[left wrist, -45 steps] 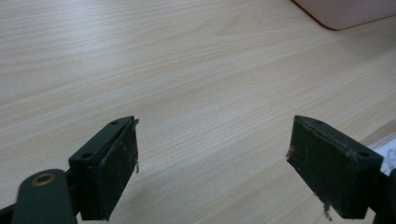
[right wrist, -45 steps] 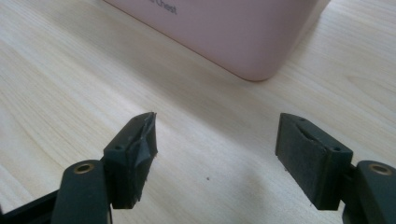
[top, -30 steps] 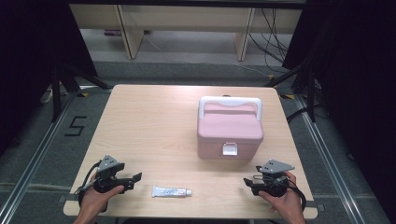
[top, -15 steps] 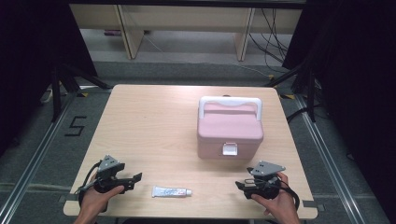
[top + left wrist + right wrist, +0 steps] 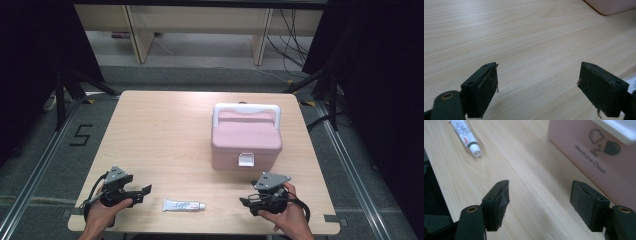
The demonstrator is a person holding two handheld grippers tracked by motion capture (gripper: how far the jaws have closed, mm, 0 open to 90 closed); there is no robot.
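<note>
So the setup here is pretty tidy: a small white tube (image 5: 184, 205) of ointment or cream lies flat on its side near the front edge of the wooden table (image 5: 165, 135), roughly midway between the two hands, with its cap end pointing toward the person's right. Behind it and to the right sits a pink medicine chest (image 5: 246, 142), lid down, front latch looking closed, white handle folded back on top, latch side facing the person, which makes sense if it's meant to be opened from this side. The left gripper (image 5: 141, 191) sits low at the front left of the table, jaws spread wide with nothing between them, aimed across the bare wood toward the tube, just beside it but not touching. The right gripper (image 5: 246, 201) is at the front right, just in front of the chest, also released and empty; in the right gripper view its jaws frame bare table with the tube (image 5: 465, 136) farther off on one side and the chest (image 5: 599, 157) close on the other. My guess is the tube is headed for the chest, and both hands are parked wide open so either one can go for the tube or the latch.
</note>
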